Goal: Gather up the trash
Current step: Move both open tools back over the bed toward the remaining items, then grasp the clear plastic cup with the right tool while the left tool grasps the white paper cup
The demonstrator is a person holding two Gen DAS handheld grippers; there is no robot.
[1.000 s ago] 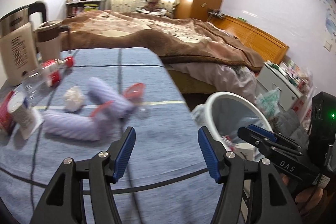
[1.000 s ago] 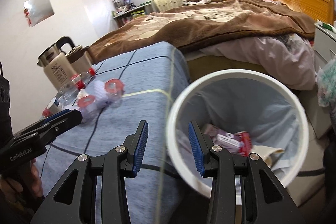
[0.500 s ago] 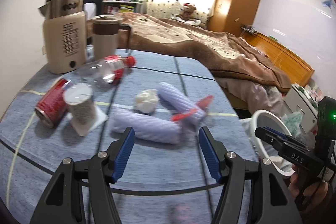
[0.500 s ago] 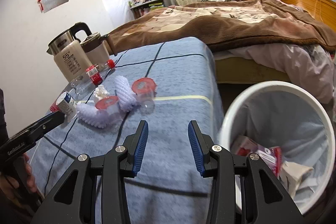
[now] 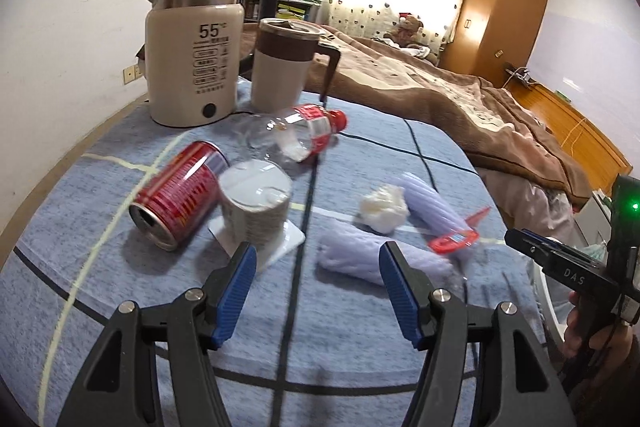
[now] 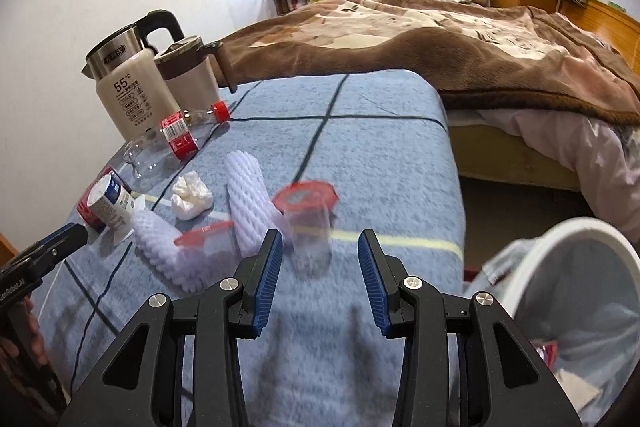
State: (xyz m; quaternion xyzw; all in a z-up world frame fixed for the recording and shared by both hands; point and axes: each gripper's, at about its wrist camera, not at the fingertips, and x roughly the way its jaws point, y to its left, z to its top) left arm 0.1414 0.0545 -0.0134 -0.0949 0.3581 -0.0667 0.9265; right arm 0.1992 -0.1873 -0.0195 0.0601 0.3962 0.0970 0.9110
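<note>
Here both grippers hover spread and empty above the blue tablecloth. The left gripper faces a cup; the right gripper faces a clear red-rimmed cup.

The white bin is cut off by the right wrist view's lower right edge; the clear cups are motion-blurred.

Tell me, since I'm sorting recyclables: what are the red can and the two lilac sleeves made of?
The red can looks like glossy printed metal, with a silvery rim at its opened end. The lilac sleeves look like soft foam netting, judging by their ribbed, matte mesh surface.
</note>
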